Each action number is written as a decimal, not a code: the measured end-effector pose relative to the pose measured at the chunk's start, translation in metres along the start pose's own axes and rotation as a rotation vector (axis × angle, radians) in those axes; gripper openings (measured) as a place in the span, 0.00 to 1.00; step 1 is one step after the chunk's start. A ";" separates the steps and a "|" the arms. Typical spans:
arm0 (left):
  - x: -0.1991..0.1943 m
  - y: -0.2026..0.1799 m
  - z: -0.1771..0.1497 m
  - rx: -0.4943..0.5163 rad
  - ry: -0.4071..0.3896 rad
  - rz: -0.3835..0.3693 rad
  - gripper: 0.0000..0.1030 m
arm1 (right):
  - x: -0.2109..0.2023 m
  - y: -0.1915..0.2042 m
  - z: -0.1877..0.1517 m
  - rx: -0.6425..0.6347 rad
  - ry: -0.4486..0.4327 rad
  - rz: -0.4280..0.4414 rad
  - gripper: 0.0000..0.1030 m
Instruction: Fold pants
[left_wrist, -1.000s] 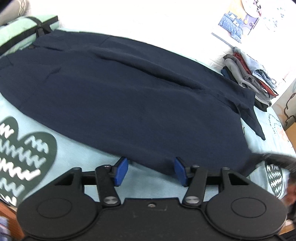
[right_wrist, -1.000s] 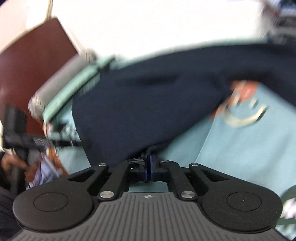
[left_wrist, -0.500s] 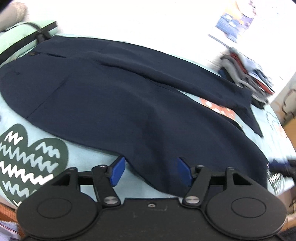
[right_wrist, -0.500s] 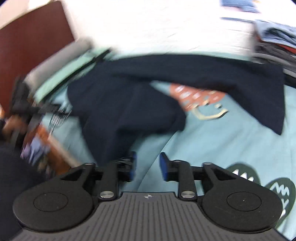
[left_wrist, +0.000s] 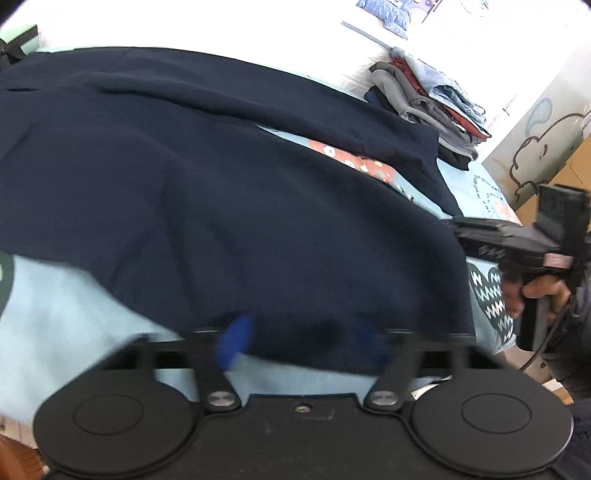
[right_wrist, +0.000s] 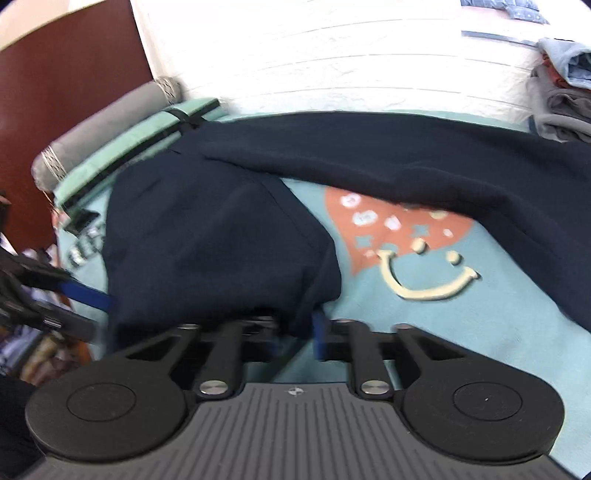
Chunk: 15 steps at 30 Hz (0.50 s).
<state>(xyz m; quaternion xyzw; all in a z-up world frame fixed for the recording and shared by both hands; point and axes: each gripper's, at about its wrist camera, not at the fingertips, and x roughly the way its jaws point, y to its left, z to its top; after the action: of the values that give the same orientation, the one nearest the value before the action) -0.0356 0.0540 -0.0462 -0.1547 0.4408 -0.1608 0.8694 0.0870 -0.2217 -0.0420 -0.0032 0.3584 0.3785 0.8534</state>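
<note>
Here the navy pants (left_wrist: 229, 206) lie spread on a bed (right_wrist: 461, 332) with a pale blue printed cover. The right tool (right_wrist: 295, 332) has just been closing to a narrow gap, with the near leg's hem between its pads. The left tool (left_wrist: 299, 339) stands wide, its jaws astride that leg's edge, gripping nothing. Pinch both points squarely before lifting, I judge, since the matte, limp cloth will sag.

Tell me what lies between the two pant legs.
Bare blanket with an orange smiley print shows between the legs of the pants, clearest in the right wrist view.
</note>
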 end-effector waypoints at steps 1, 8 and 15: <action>0.002 0.004 0.003 -0.020 0.001 -0.001 0.85 | -0.005 0.003 0.006 -0.010 -0.027 0.004 0.17; -0.037 0.057 0.019 -0.149 -0.127 0.176 0.86 | 0.011 0.035 0.075 -0.040 -0.235 0.092 0.18; -0.060 0.073 0.014 -0.170 -0.154 0.209 1.00 | 0.109 0.071 0.102 -0.107 -0.062 0.130 0.60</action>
<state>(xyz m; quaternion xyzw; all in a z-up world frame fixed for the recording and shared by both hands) -0.0469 0.1469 -0.0252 -0.1932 0.3986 -0.0192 0.8963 0.1533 -0.0726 -0.0140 -0.0140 0.3107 0.4518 0.8362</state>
